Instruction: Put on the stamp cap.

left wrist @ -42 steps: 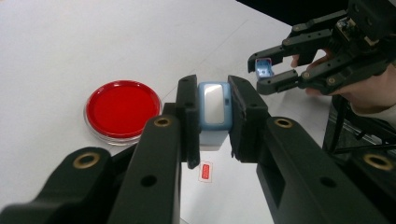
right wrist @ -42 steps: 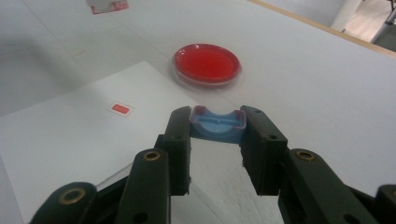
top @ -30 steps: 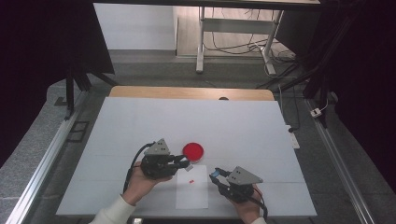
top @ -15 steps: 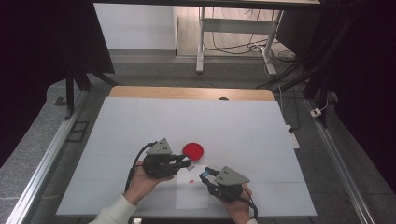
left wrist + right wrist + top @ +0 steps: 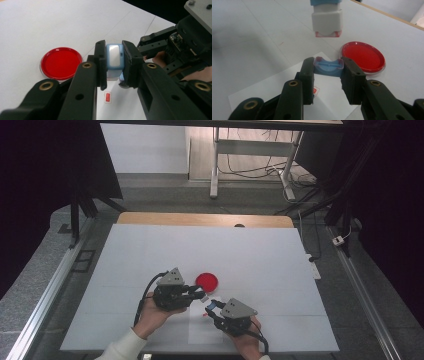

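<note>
One red dish [image 5: 207, 280]; left gripper [image 5: 114, 65] clamps stamp [image 5: 114, 56], right gripper [image 5: 328, 67] clamps cap [image 5: 329, 67]

High view: white table [image 5: 250, 255] evenly and brightly lit from overhead, surroundings falling to near black at left and right edges; image soft and low in detail. Gripper views: near black jaws blurred, glare on the blue-and-white stamp [image 5: 115, 56] face, soft grey shadow at left of right gripper view.
</note>
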A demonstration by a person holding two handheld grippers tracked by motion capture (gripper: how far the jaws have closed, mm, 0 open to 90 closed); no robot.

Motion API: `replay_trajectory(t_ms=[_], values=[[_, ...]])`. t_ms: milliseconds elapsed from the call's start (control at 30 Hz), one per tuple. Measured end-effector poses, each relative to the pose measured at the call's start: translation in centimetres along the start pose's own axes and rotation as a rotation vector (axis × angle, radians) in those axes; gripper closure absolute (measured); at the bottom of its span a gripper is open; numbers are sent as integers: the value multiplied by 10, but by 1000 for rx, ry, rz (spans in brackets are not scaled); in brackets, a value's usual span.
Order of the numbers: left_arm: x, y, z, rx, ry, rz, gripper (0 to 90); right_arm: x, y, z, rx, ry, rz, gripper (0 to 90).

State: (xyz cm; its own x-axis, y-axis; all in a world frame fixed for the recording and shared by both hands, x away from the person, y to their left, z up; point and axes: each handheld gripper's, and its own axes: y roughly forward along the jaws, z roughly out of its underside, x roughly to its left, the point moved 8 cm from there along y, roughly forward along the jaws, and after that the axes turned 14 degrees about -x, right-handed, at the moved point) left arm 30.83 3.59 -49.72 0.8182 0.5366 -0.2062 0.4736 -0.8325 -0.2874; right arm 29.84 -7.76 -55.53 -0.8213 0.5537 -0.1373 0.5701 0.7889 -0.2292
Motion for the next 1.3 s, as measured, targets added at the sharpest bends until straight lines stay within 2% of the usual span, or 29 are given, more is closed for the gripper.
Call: replay_trajectory(t_ms=[200, 267, 300, 500, 600, 900, 933, 1000, 1300], values=[[-1, 0, -1, -3, 0, 0, 754, 2, 4, 0, 5, 5, -8, 637], [0, 0, -1, -3, -2, -2, 754, 3, 5, 0, 10, 7, -26, 637], [0, 0, 0, -2, -2, -2, 754, 3, 6, 0, 7, 5, -12, 636], [-1, 1, 0, -2, -3, -3, 754, 7, 12, 0, 16, 1, -25, 636], [-1, 1, -1, -4, -5, -2, 754, 8, 14, 0, 10, -4, -14, 636], [-1, 2, 1, 2, -5, -3, 754, 6, 14, 0, 12, -7, 7, 637], [-2, 2, 2, 5, -4, -1, 754, 6, 13, 0, 14, -2, -11, 637], [-2, 3, 3, 8, -3, -1, 754, 6, 14, -1, 8, -4, 11, 637], [-4, 6, 6, 21, -1, 1, 754, 2, 13, -1, -2, -7, 48, 637]])
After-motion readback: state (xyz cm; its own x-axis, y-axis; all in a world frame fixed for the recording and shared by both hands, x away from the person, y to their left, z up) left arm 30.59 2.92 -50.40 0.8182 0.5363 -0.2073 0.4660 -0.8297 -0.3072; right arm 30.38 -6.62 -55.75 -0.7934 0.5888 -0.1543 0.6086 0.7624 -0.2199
